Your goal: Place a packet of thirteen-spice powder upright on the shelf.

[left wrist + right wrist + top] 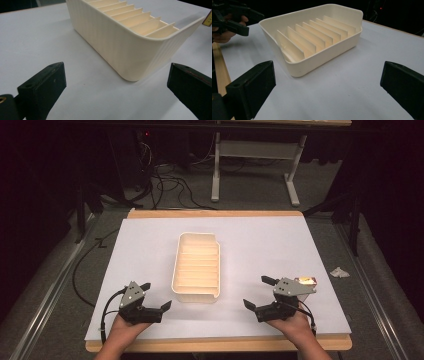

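Observation:
A cream plastic tray (pixel 183 293) with several upright dividers stands in the middle of the white table sheet; its near corner (pixel 130 72) fills much of the left gripper view, and its slotted inside (pixel 312 37) faces the right gripper view. My left gripper (pixel 156 295) rests near the front edge, left of the tray, open with nothing between its jaws (pixel 116 85). On the tray's right side my right gripper (pixel 256 291) is open and empty too (pixel 328 85). The other hand's gripper (pixel 234 17) appears at far left in the right gripper view.
A small yellow and white box (pixel 307 281) lies just beyond the right gripper. The white sheet (pixel 260 240) covers a wooden table (pixel 215 213). A crumpled white scrap (pixel 340 272) lies on the floor at right. Cables (pixel 170 185) and a desk frame (pixel 255 150) are beyond.

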`<state>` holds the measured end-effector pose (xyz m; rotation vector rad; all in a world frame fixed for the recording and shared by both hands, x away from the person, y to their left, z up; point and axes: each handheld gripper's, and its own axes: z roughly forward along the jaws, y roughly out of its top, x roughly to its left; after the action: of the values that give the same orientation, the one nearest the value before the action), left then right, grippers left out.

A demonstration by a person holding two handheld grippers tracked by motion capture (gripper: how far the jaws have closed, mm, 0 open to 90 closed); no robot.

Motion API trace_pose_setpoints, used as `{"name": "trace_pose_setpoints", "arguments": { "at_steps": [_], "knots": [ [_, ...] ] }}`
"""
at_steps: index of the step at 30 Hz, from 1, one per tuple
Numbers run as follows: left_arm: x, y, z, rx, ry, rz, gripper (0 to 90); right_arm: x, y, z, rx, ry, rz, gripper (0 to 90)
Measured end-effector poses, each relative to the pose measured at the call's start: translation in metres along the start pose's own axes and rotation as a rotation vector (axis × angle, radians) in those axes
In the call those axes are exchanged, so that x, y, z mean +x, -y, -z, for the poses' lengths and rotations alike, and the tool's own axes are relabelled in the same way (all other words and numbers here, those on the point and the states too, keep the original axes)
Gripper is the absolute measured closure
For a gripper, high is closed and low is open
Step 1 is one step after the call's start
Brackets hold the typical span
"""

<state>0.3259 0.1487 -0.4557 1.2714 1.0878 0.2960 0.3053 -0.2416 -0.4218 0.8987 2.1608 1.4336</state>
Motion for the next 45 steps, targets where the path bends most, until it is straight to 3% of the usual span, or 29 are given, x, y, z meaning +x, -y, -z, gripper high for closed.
{"name": "trace_pose_setpoints", "arguments": {
  "at_steps": [5,18,26,35,45],
  "knots": [
    [0.0,0.0,0.0,-0.001,-0.001,0.002,2.7,-0.004,-0.003,0.008,-0.005,0.023,-0.02,0.0],
    [0.002,-0.001,0.001,0.002,-0.002,-0.007,2.8,-0.019,-0.01,0.034,-0.051,0.085,-0.013,0.1],
    [0.003,-0.002,0.001,-0.001,-0.006,-0.005,2.8,-0.033,-0.01,0.052,-0.062,0.174,-0.012,0.2],
    [0.003,-0.002,0.003,-0.003,-0.008,-0.009,2.8,-0.057,0.001,0.076,-0.074,0.284,-0.063,0.0],
    [0.003,-0.002,0.002,0.004,-0.007,-0.009,2.8,-0.07,0.017,0.083,-0.059,0.369,-0.105,0.0]
  ]
}}
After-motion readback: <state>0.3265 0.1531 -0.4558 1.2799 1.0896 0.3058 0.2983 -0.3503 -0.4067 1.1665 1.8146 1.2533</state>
